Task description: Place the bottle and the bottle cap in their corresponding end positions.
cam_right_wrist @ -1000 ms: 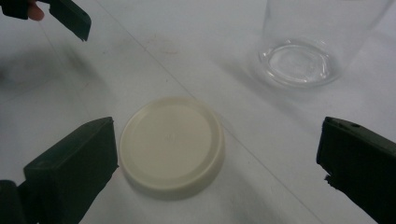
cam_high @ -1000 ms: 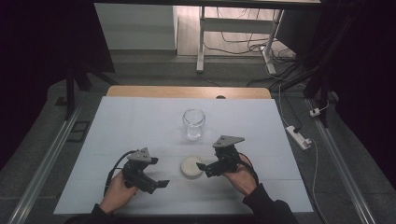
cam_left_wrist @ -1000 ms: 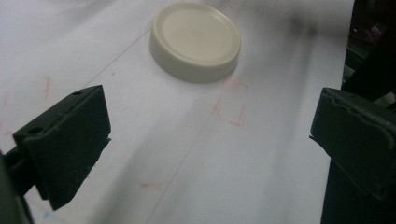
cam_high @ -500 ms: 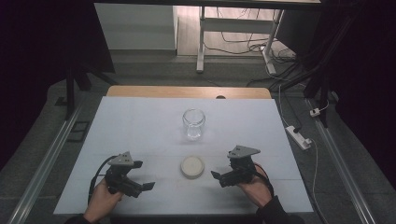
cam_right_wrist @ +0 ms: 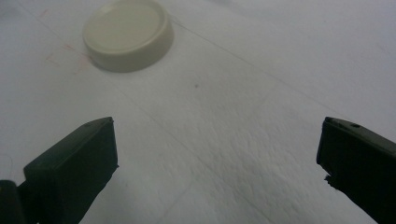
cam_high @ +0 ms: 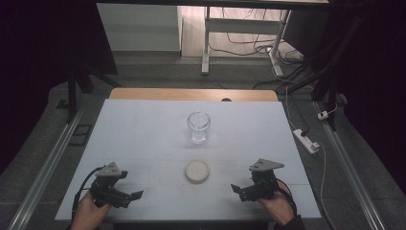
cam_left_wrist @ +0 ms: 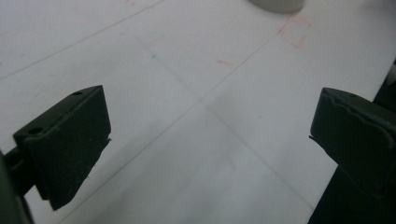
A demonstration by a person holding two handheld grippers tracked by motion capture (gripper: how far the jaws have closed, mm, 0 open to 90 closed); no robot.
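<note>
- The lid is a round, flat, cream disc with a smooth top. It lies on the white desk, between the two grippers and apart from both.
- The glass jar stands upright farther back, clear and round, with its mouth open.
- The right gripper sits near the lid, its black jaws wide apart and holding nothing.
- The left gripper is on the other side, jaws wide apart and empty too.
- The lid is low and smooth, so I think the jaws could slip off it or push it away.
- A bump could tip the jar, since glass is slippery.
</note>
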